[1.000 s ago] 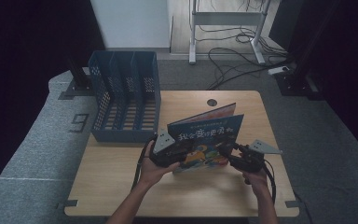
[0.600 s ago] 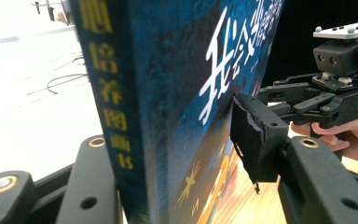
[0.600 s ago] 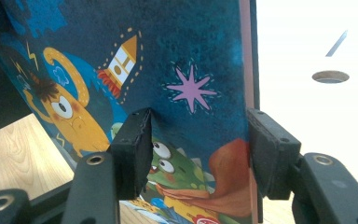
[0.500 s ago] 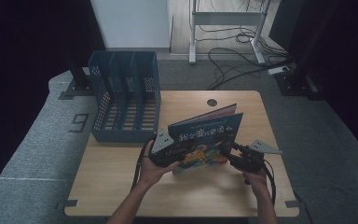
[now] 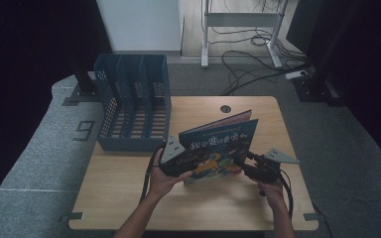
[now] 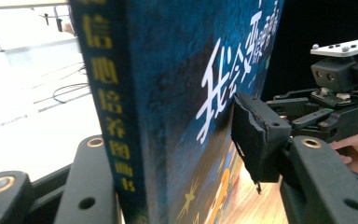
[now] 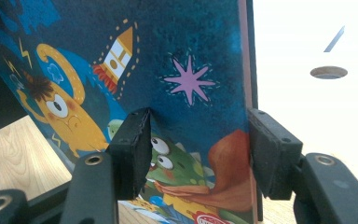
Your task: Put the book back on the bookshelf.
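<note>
A: While both hands hold it up off the table, the dark-blue hardcover picture book with cartoon monsters and a rocket on its cover (image 5: 221, 148) stands nearly upright, tilted back a little; the left gripper (image 5: 177, 159) pinches it at the spine end, one jaw on the spine side and one on the front cover, as the left gripper view shows (image 6: 168, 116).

B: And the right gripper (image 5: 252, 167) has the opposite edge; in the right gripper view its two black jaws sit on either side of the book's edge, one pad on the cover, the other at the back, so I judge it clamped on the book (image 7: 191, 79) too.

A: So the lift looks done; what seems left, to my eye, is the carry over to the blue perforated plastic file rack with three slots (image 5: 134, 106) and sliding the book into one of them; the rack lies on its back at the far left of the table, slots empty as far as I can see, and the book is near it but not touching.

B: Agreed; that is a guess from the layout, mind.

A: The surface is a light wooden tabletop (image 5: 129, 198) with rounded corners and a round cable hole (image 5: 225, 108) near the far edge; bare otherwise.

B: Around it, grey carpet with a white digit 9 (image 5: 84, 131) to the left; black curtains on both sides; beyond, a white panel, a metal desk frame (image 5: 240, 29) and loose cables (image 5: 250, 59) on the floor.
</note>
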